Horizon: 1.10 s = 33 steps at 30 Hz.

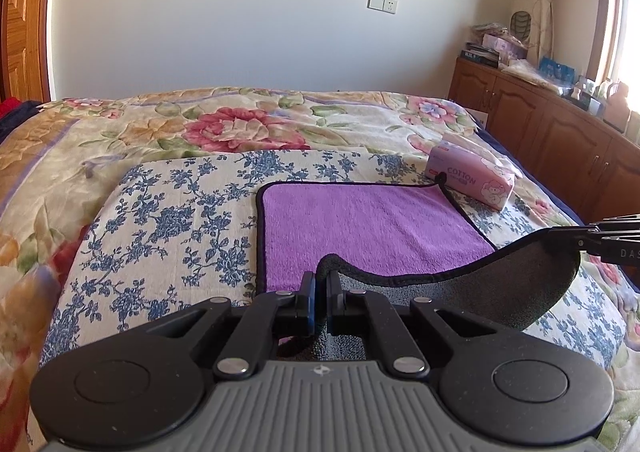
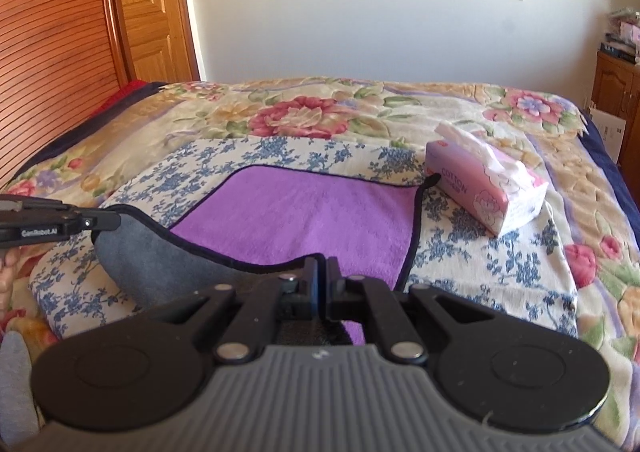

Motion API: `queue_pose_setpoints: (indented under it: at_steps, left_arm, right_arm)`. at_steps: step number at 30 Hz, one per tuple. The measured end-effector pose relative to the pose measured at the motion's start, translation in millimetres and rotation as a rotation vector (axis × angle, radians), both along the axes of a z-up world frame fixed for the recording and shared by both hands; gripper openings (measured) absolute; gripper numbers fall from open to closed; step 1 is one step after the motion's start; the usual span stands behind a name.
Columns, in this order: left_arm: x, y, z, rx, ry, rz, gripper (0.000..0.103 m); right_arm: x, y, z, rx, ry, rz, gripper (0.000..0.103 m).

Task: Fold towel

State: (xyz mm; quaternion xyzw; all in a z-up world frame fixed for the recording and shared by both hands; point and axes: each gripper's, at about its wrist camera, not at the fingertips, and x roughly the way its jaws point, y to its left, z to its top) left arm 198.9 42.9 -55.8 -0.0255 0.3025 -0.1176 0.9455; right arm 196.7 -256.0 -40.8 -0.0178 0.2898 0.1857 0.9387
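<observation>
Bedspread (image 1: 100,156), floral and cream, fills the left of both views, and on it lies a blue-flowered cloth (image 1: 172,220) that carries the towel (image 1: 360,228). The towel is purple on top with a dark edge and a grey underside; its far half lies flat at 12 o'clock from each camera, while its near edge is lifted and sags between the two tools. The left gripper (image 1: 320,300) has its jaws pressed nearly together on the near left corner of that edge, the fabric bunched up just above the fingertips. The right gripper (image 2: 324,284) is likewise closed on the near right corner, though the pinched cloth there is partly hidden by the fingers, so the hold looks firm rather than certain. A pink tissue pack (image 2: 488,188) sits at 2 o'clock, touching the towel's far right corner loop. A wooden cabinet (image 1: 540,120) stands beyond the bed at 3 o'clock.
</observation>
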Motion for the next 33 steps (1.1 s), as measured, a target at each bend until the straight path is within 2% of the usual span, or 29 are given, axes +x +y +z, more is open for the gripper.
queue_pose_setpoints:
  at_steps: [33]
  left_arm:
    - [36,-4,5,0.005,-0.043,0.003,0.006]
  right_arm:
    - [35,-4,3,-0.033,-0.059,-0.002,0.004]
